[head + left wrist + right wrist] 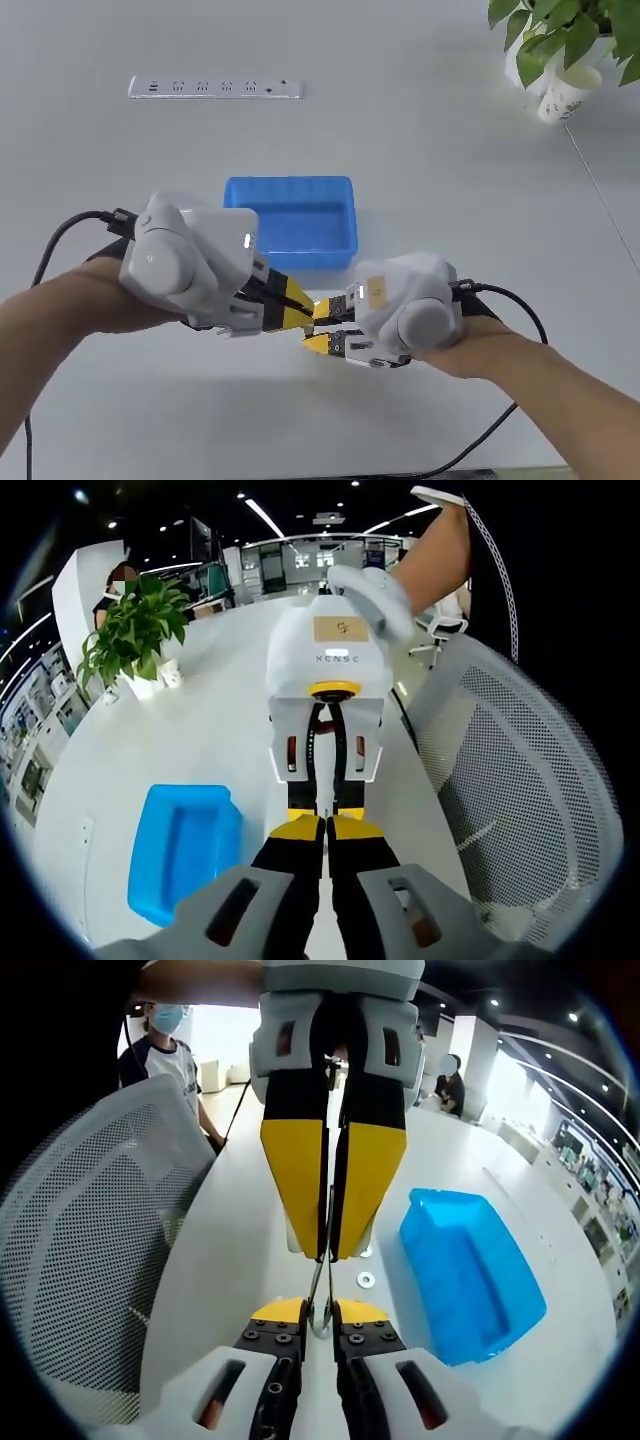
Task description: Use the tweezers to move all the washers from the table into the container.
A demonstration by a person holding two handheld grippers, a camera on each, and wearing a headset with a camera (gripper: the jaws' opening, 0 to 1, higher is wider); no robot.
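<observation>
Tweezers [322, 1282] are caught between both tools right now, nose to nose over the white bench [420, 130], just in front of the blue container [300, 252]. In the right gripper view you can see it best: the left tool [325, 825] comes in from the top with its yellow-tipped jaws squeezed almost flat together on the thin metal strip. The right tool [320, 1312] has its own jaws pulled in narrow around the other end of that strip, so both look clamped on it, tips nearly touching. One washer [366, 1280] is lying flat on the bench just beside the tool tips, in the gap between them and the near wall of the container. Can't tell from here whether there's anything inside the container; it looks like plain blue. The person's left hand [90, 295] and right hand [490, 345] are wrapped around the grey bodies, with black cables trailing off each side. Further back on the bench there's a white power strip [215, 88], well apart from the action, and a potted plant [560, 40] off in the far right corner. A mesh office chair [520, 780] sits at the bench edge on the person's side.
</observation>
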